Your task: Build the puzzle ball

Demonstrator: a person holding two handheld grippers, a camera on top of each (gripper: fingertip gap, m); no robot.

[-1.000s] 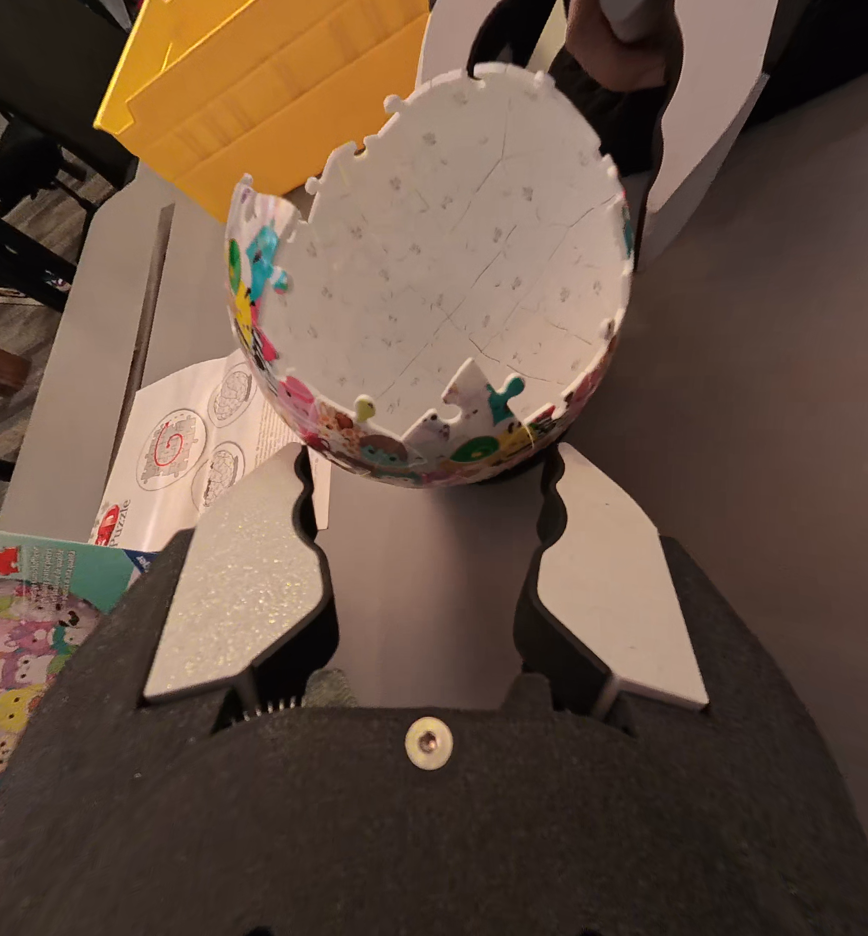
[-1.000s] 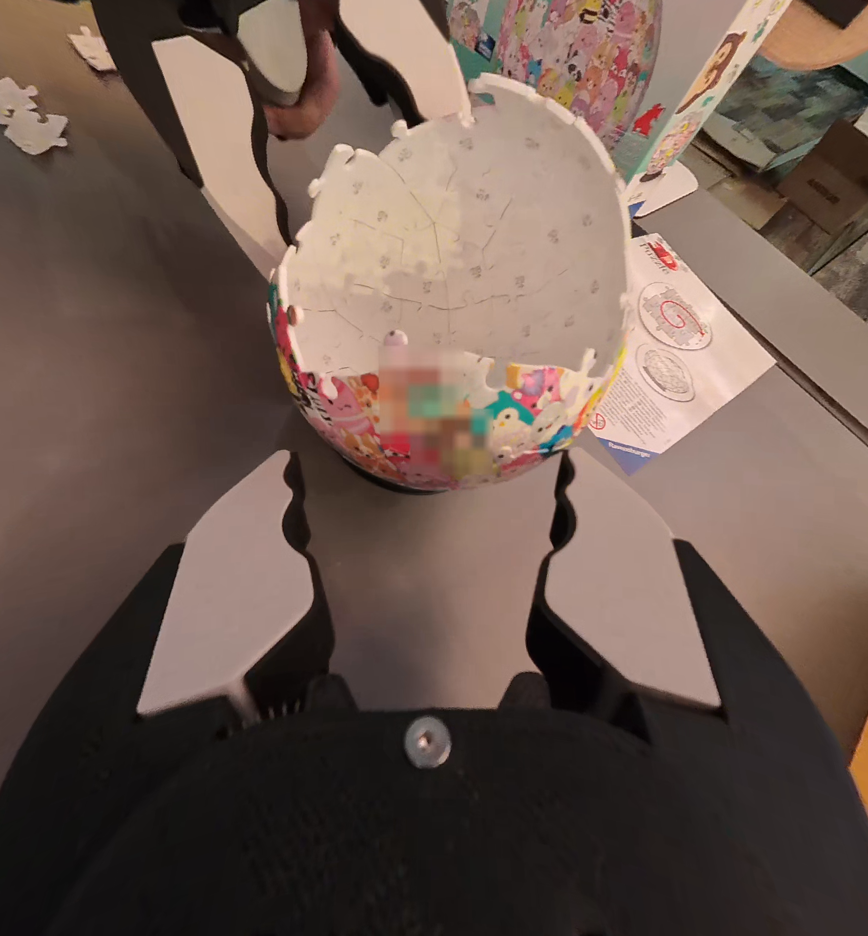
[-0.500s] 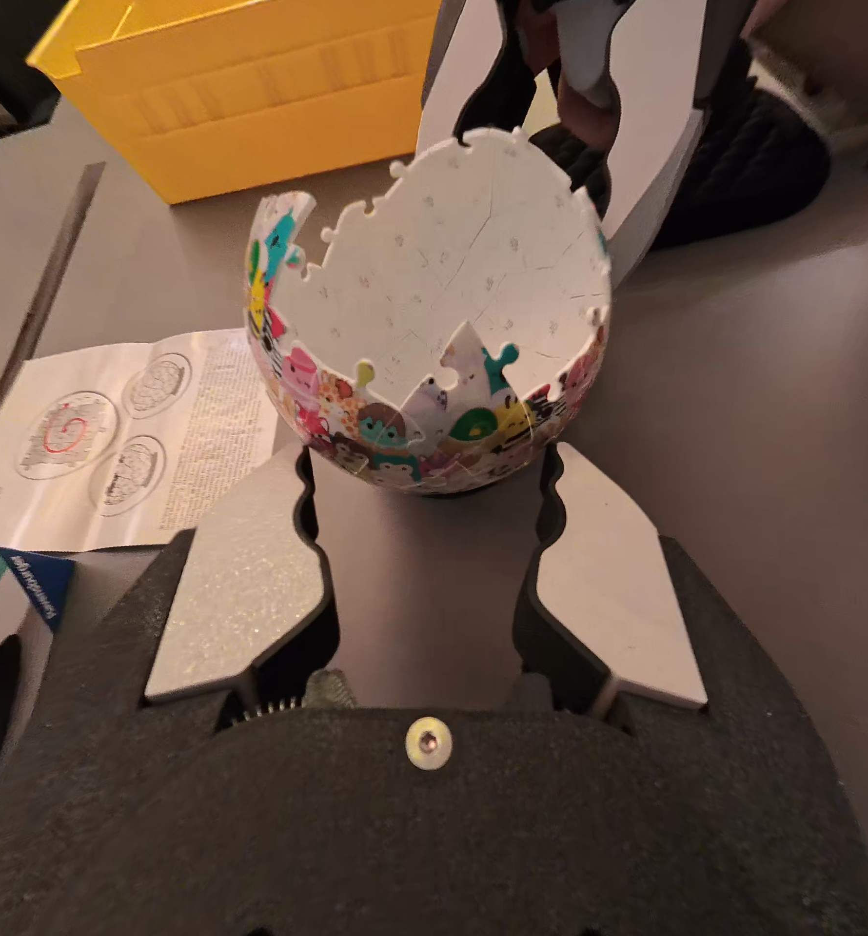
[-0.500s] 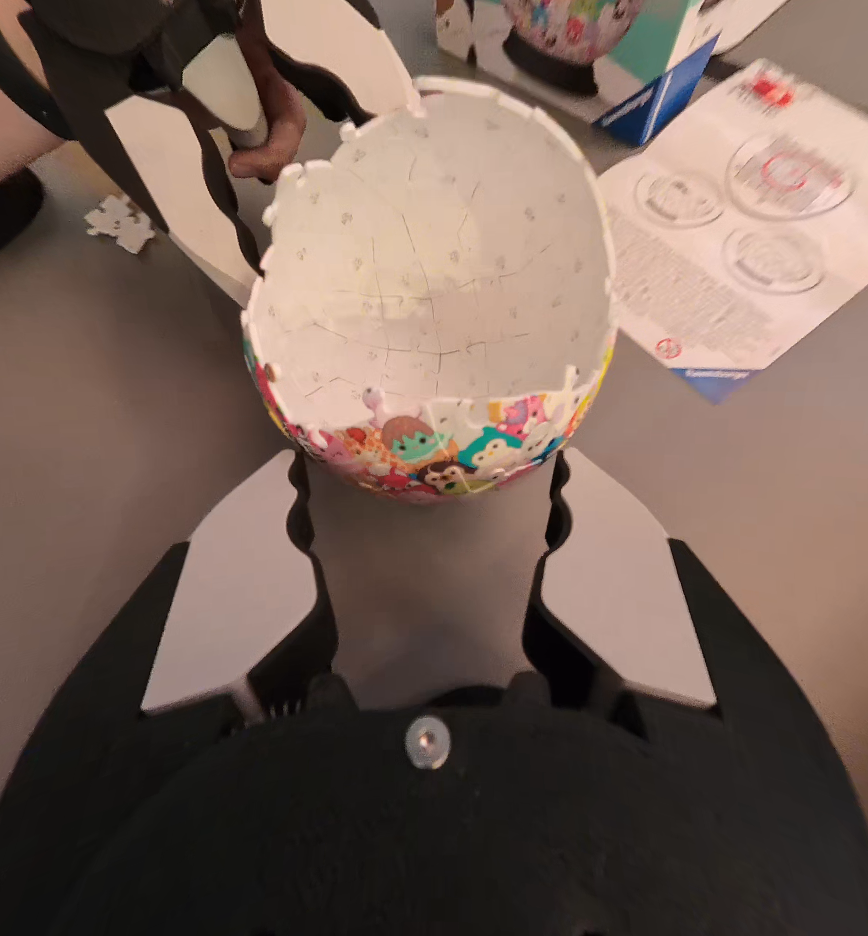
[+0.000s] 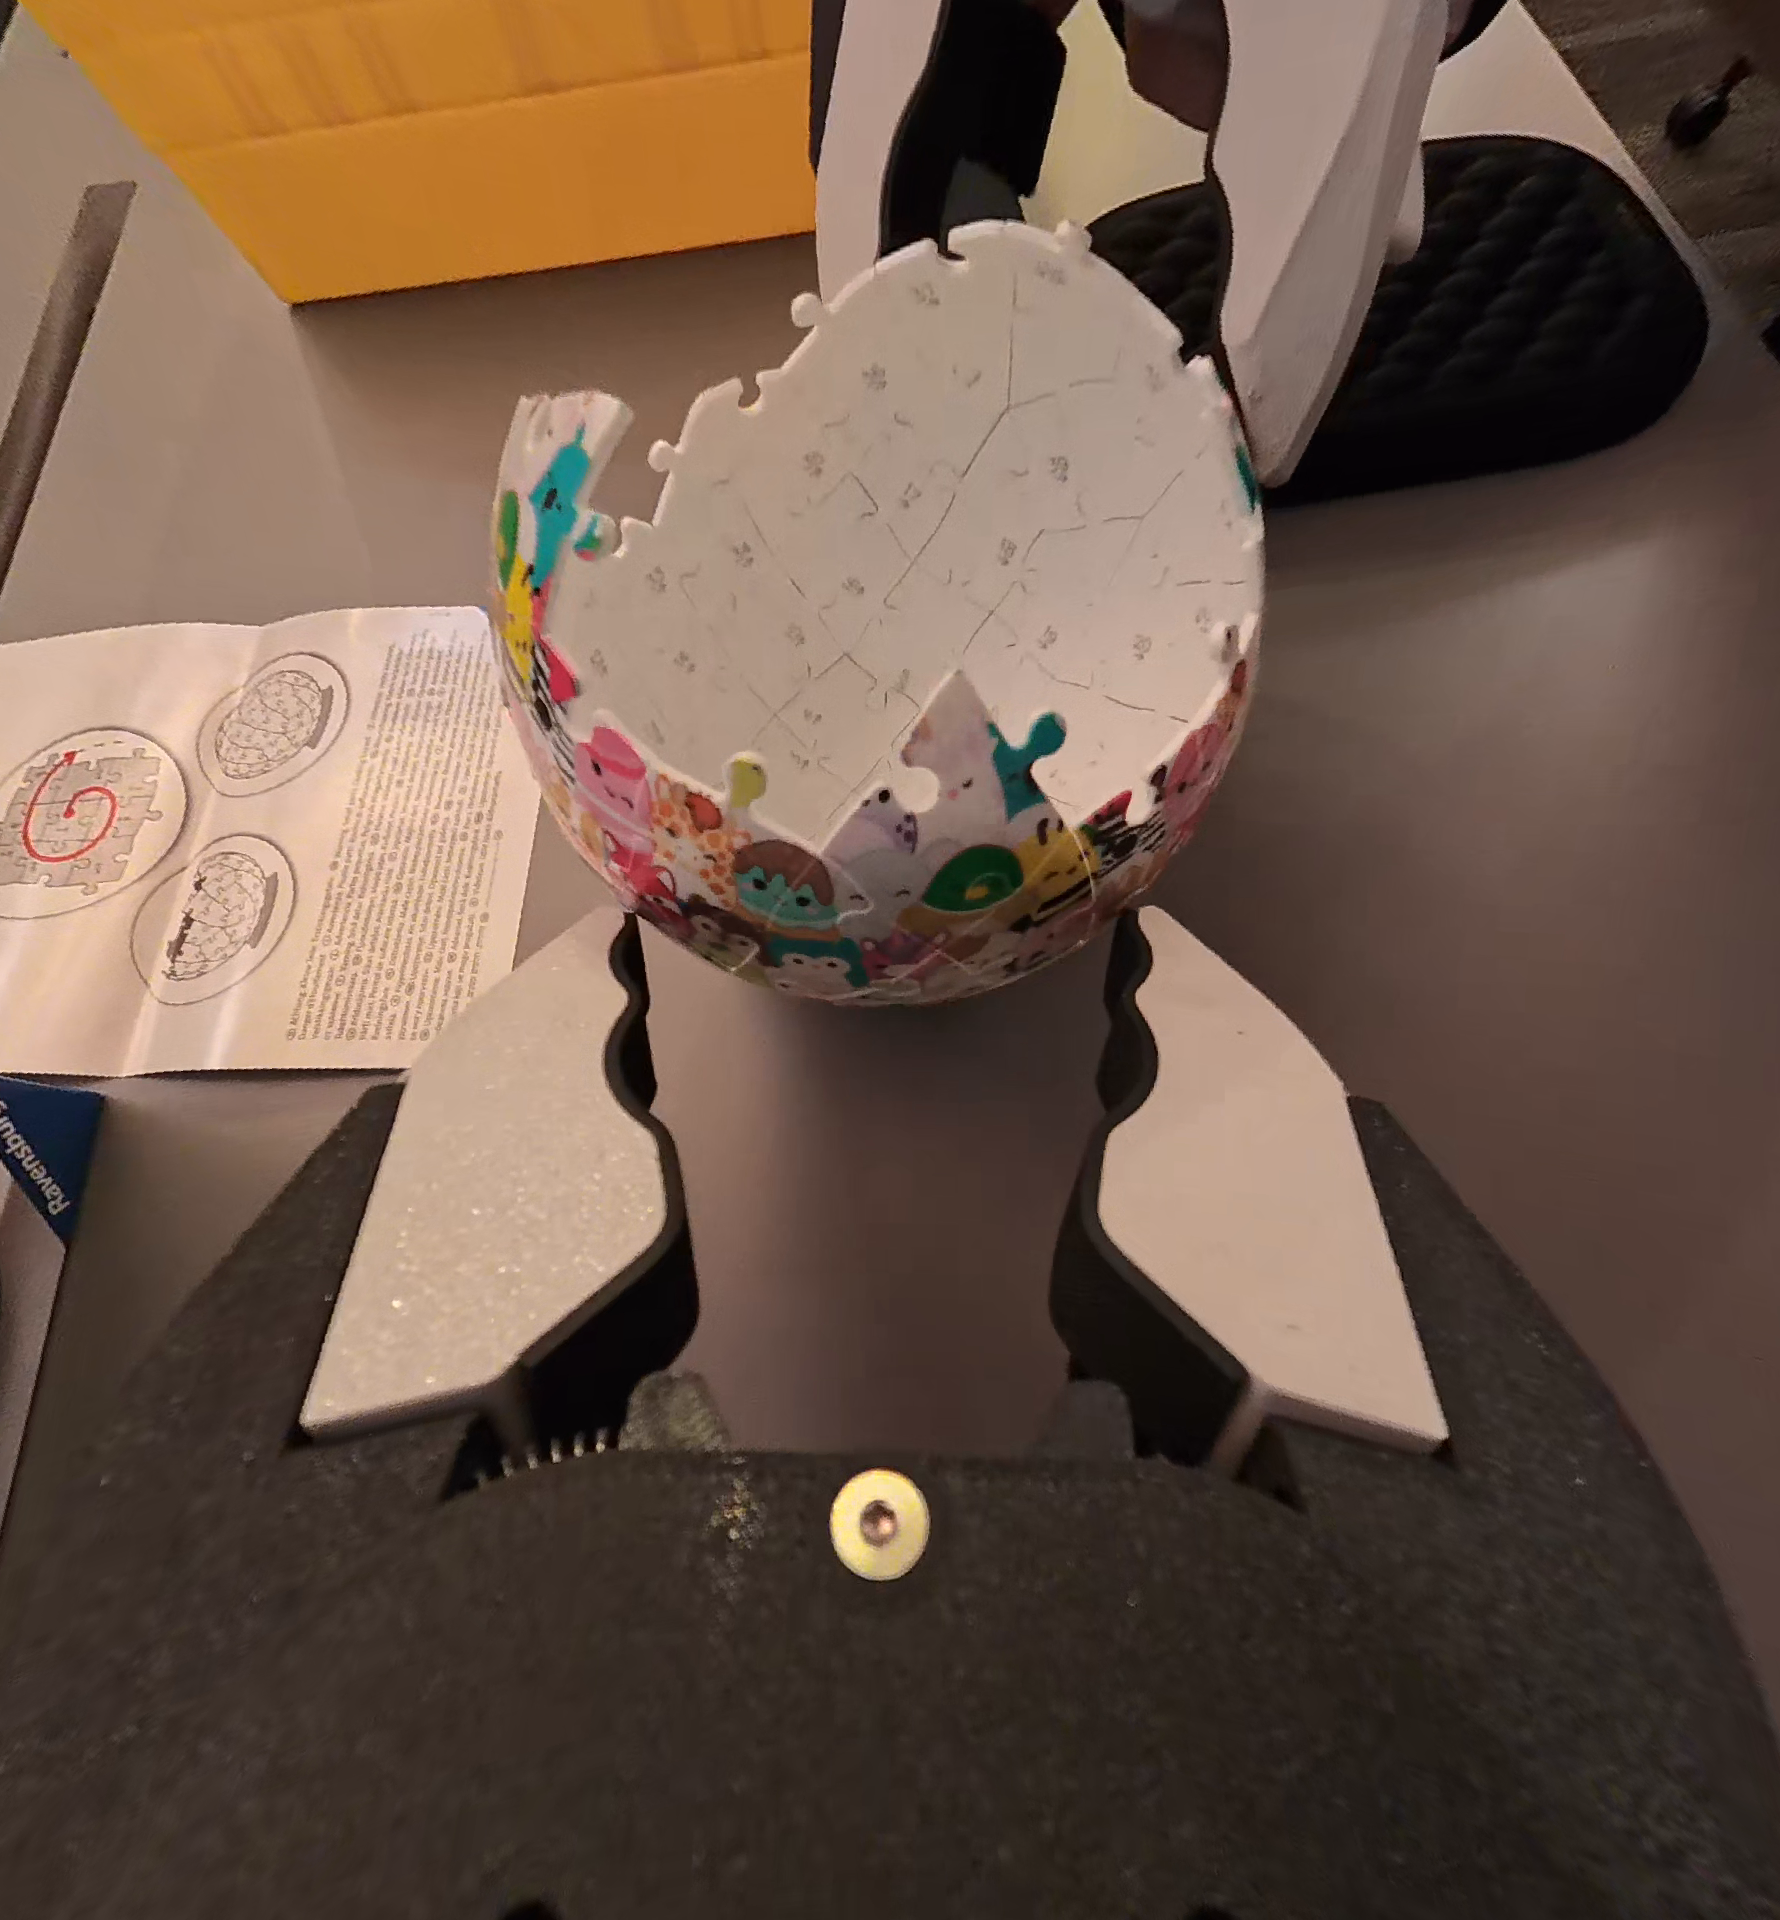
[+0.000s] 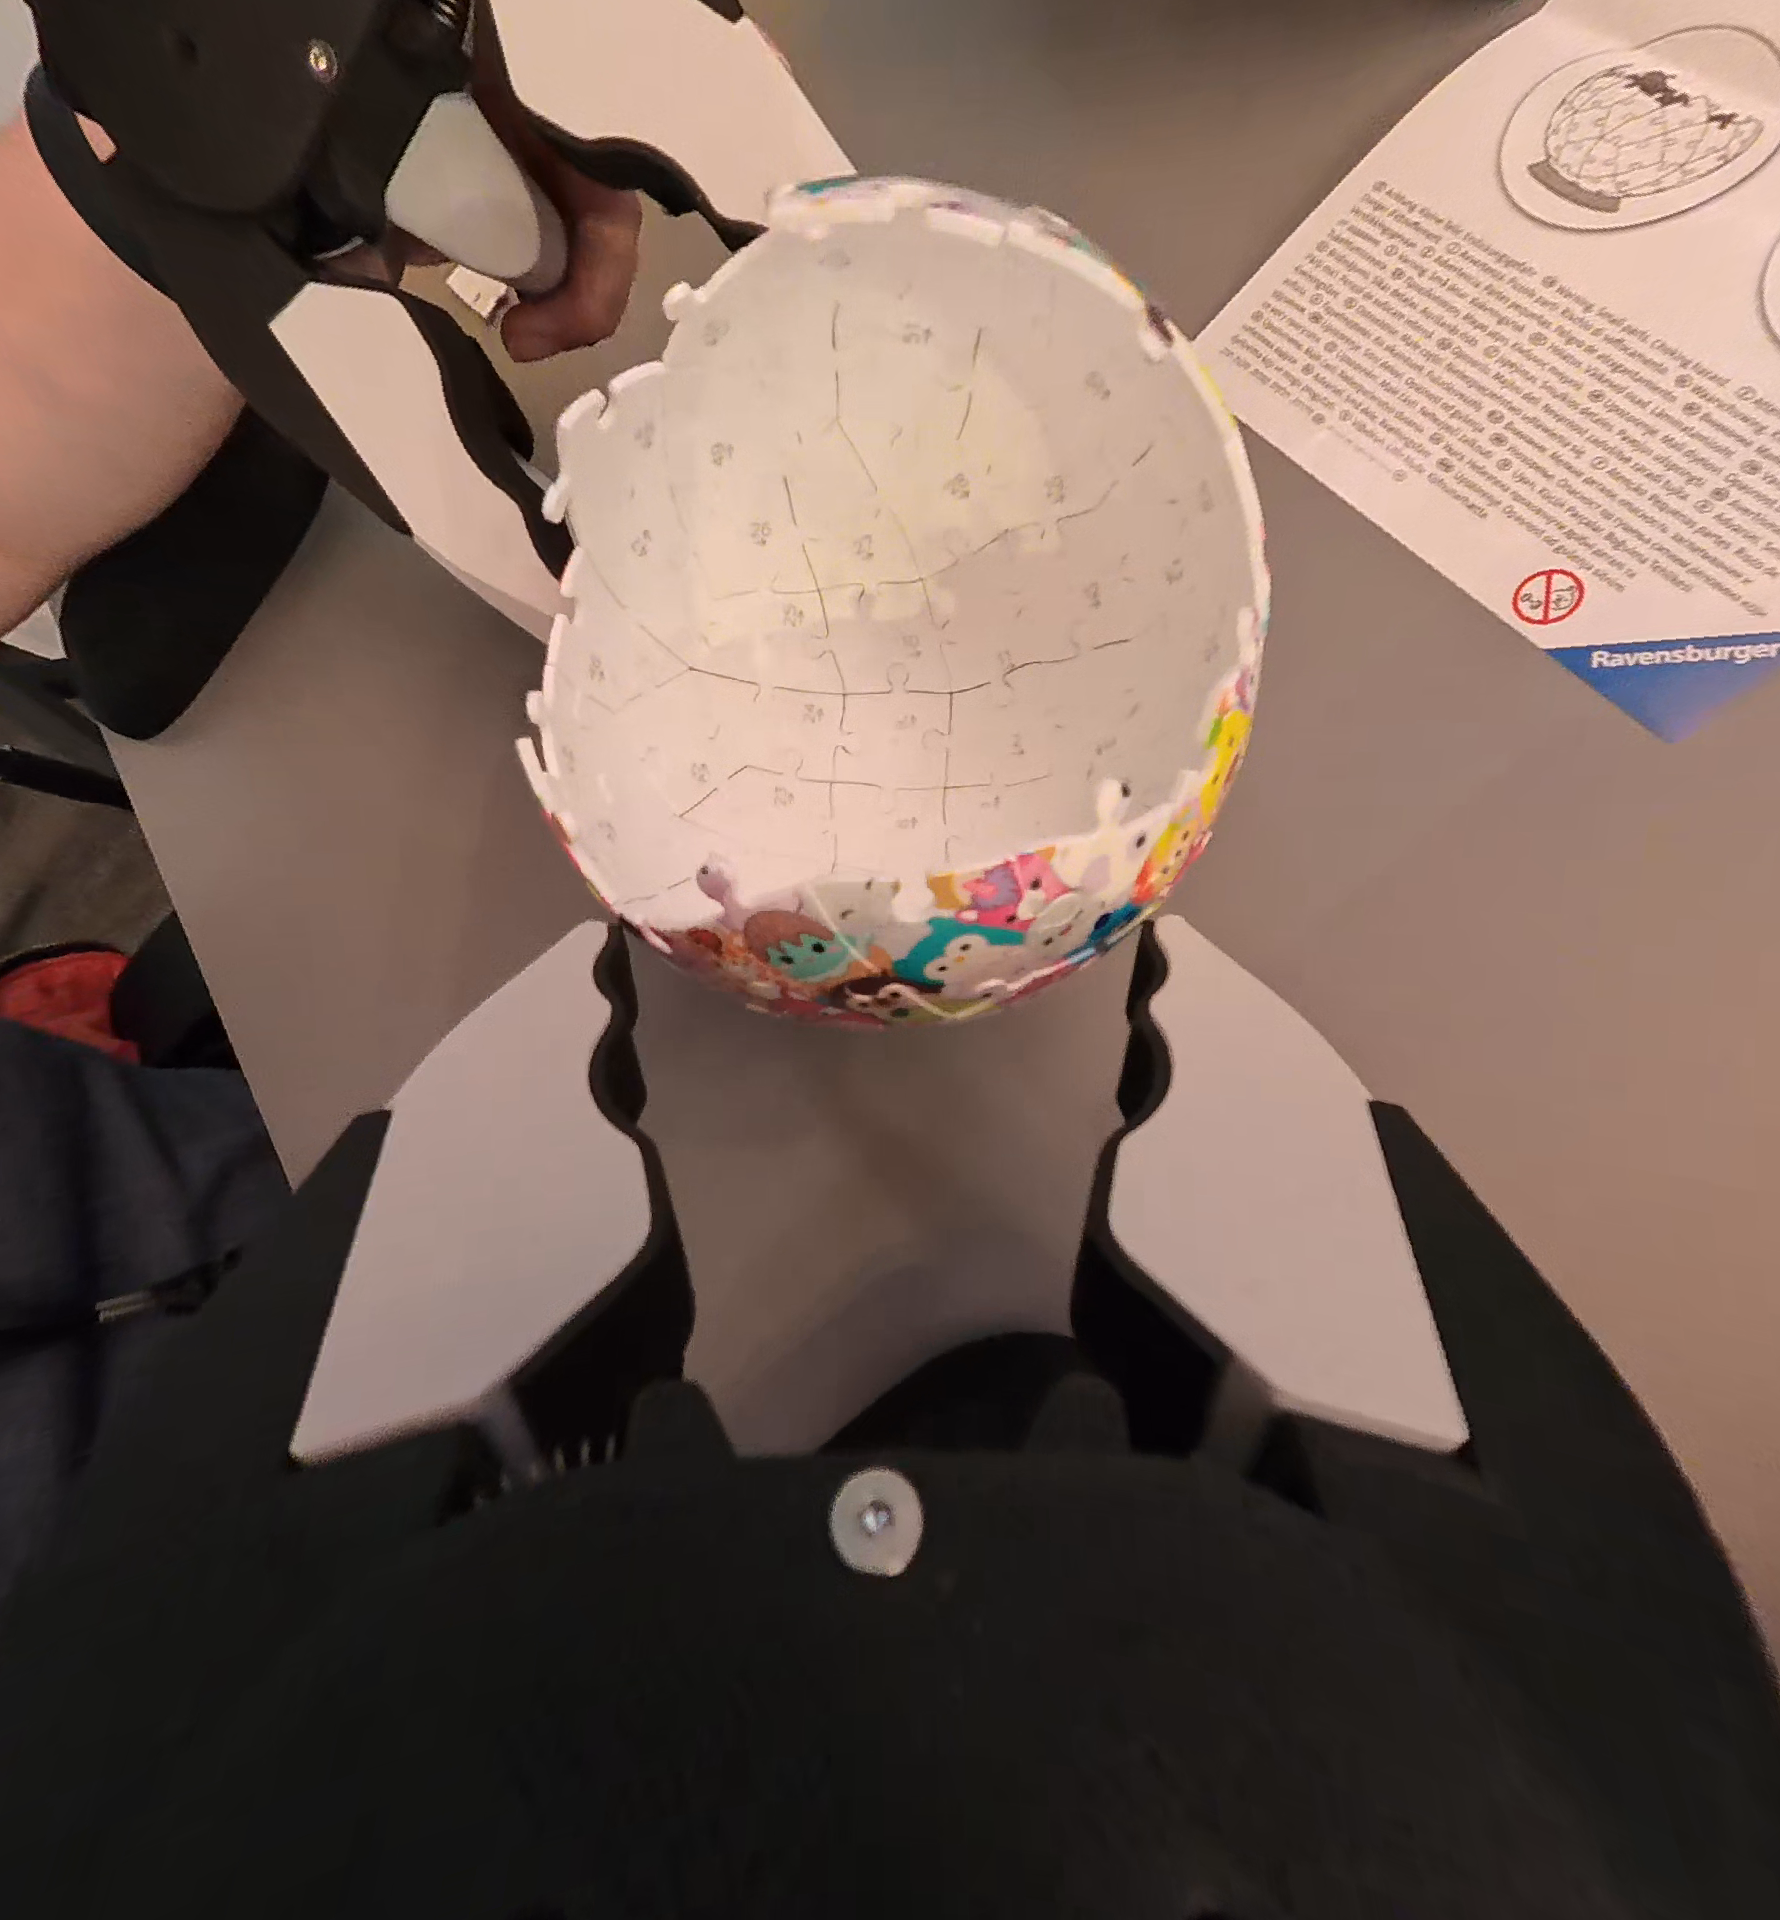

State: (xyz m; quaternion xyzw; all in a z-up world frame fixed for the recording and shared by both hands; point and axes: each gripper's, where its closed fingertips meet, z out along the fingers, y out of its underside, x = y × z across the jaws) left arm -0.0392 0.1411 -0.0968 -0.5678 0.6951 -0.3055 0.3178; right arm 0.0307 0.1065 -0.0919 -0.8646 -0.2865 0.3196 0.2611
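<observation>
The puzzle ball is a part-built open shell, white inside and bright with cartoon figures outside, its rim jagged. My left gripper is open, with its two fingertips against the shell's lower outside. My right gripper is open too and meets the ball the same way from the opposite side. The ball sits cradled between the two grippers. Each gripper shows behind the ball in the other's view: the right one's white fingers and the left one's fingers. No stand shows under the ball.
A folded instruction leaflet lies on the grey table beside the ball, and shows in the right wrist view. A yellow bin stands behind. A black padded seat is beyond the table edge. A forearm is at left. One gripper's finger ends stand about 10 centimeters off the other's.
Both grippers have swung round with the ball between them. The dark stand under the ball and the puzzle box have left view. The table edge and a person's clothing now show.
</observation>
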